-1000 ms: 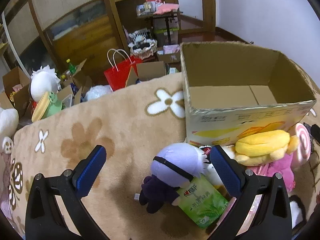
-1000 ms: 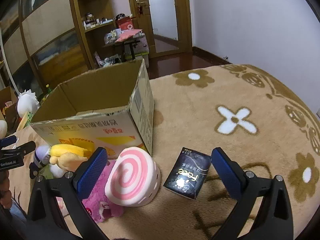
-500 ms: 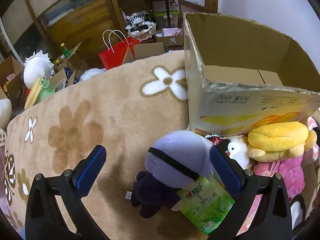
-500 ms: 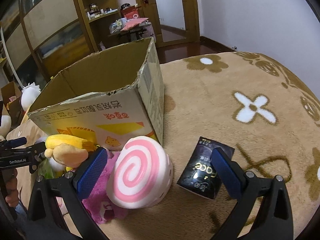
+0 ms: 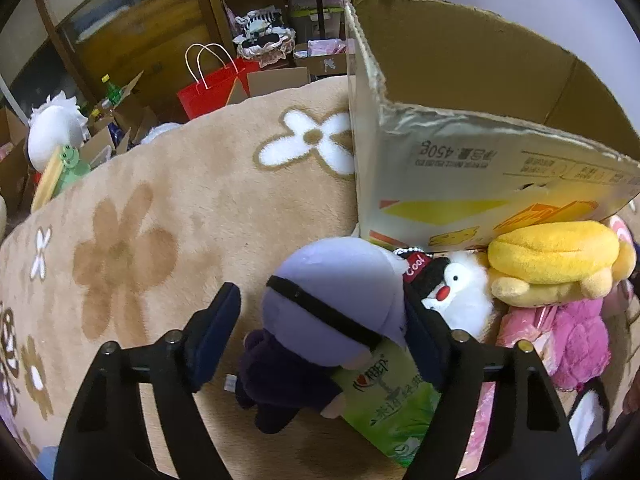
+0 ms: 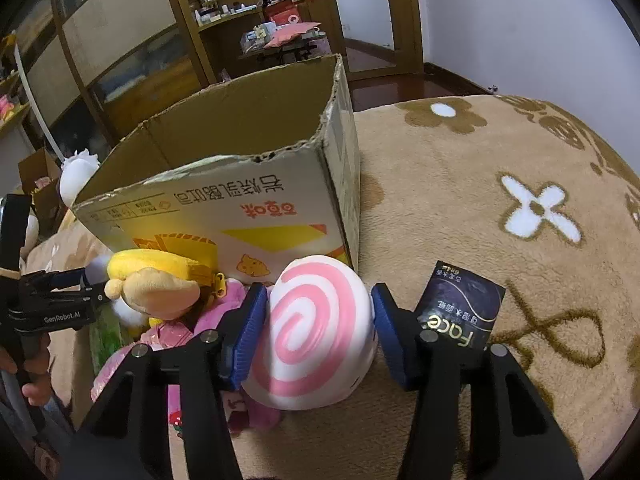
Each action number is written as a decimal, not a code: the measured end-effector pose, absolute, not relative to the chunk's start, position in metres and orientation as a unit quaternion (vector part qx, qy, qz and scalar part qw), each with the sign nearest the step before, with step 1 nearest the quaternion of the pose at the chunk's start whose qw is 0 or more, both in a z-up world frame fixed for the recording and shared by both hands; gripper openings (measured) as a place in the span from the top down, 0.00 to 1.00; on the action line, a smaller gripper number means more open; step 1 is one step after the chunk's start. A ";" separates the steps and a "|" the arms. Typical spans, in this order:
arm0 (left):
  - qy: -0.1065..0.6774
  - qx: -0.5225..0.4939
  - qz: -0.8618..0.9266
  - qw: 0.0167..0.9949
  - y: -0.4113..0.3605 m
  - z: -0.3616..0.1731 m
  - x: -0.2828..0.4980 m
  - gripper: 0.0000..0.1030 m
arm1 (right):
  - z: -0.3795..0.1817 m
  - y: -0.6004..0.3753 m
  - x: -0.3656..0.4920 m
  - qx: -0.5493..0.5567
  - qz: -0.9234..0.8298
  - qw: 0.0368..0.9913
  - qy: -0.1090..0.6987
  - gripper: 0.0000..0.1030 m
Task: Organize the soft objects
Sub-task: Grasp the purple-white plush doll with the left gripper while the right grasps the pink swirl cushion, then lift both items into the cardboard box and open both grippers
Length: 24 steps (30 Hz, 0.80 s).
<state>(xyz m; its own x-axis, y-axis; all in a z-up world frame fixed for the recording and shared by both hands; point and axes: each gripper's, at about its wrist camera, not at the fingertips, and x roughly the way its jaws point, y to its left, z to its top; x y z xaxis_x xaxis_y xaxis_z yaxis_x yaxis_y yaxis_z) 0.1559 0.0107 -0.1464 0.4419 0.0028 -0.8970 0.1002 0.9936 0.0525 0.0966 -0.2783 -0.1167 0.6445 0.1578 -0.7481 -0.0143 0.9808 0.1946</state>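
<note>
A purple-headed doll point(image 5: 332, 312) with a dark body lies on the beige rug in front of an open cardboard box point(image 5: 472, 184). My left gripper point(image 5: 320, 336) is open, its jaws around the doll's head; the right pad touches it and a gap shows at the left pad. A pink-and-white swirl plush point(image 6: 316, 336) lies by the box corner point(image 6: 256, 200). My right gripper point(image 6: 318, 330) has narrowed around it, pads touching both sides. A yellow plush point(image 5: 556, 260), a white penguin plush point(image 5: 460, 292) and a pink plush point(image 5: 576, 336) lie alongside.
A green tea packet point(image 5: 384, 404) lies under the doll. A dark "Face" packet point(image 6: 460, 308) lies right of the swirl plush. The flowered rug point(image 6: 500, 208) stretches right. Beyond the rug's edge stand a red bag point(image 5: 212, 88), boxes and a white plush point(image 5: 56, 132).
Both grippers moved forward and down onto their plushes. Both sets of jaws narrowed, the left around the purple doll's head, the right onto the swirl plush.
</note>
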 end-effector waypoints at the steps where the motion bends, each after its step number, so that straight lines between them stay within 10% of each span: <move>1: 0.528 0.044 -0.032 0.847 0.013 -0.146 0.157 0.34 | -0.117 -0.278 0.097 0.083 0.048 0.902 0.421 0.51; 24: 0.450 0.017 -0.030 0.892 0.011 -0.101 0.124 0.43 | -0.083 -0.288 0.074 0.100 0.040 0.922 0.372 0.65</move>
